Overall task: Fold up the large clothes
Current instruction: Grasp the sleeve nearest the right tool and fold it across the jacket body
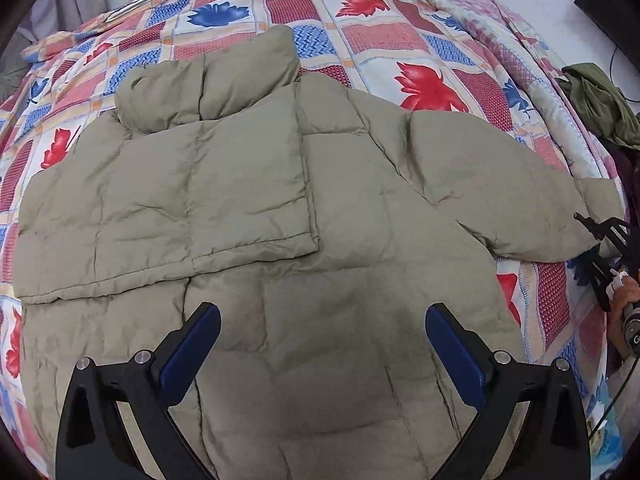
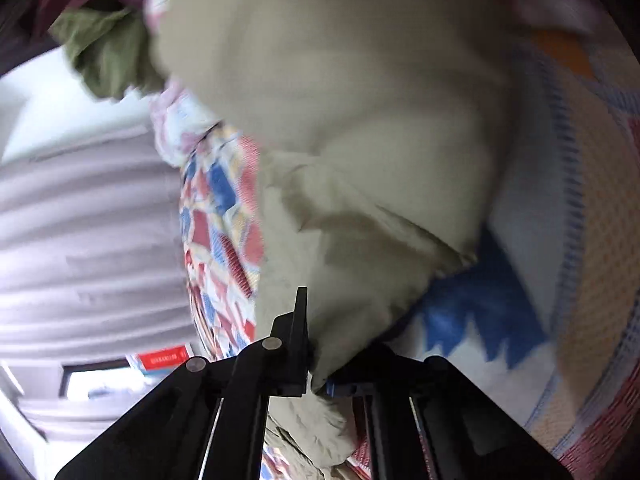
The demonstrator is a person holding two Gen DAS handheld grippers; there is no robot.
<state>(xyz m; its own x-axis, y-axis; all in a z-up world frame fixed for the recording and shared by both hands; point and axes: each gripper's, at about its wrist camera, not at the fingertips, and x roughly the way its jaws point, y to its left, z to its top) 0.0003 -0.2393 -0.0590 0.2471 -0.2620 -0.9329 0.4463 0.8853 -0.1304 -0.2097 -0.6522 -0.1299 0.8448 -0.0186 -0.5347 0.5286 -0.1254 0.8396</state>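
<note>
A khaki puffer jacket (image 1: 280, 208) lies spread on a patchwork quilt (image 1: 380, 32) with red and blue leaves. Its left sleeve is folded flat across the chest, and its collar points to the far side. My left gripper (image 1: 323, 312) hovers open over the jacket's lower body with nothing between its blue pads. At the far right edge, my right gripper (image 1: 604, 248) meets the end of the other sleeve. In the blurred right wrist view, the right gripper (image 2: 320, 376) is shut on that sleeve's cuff (image 2: 340, 340), and the jacket (image 2: 340, 120) stretches away from it.
An olive green garment (image 1: 600, 100) is bunched at the bed's right edge, also in the right wrist view (image 2: 108, 56). A person's hand (image 1: 624, 300) holds the right gripper's handle. A rolled quilt edge (image 1: 500, 28) runs along the far right. A grey curtain (image 2: 80, 220) hangs beyond the bed.
</note>
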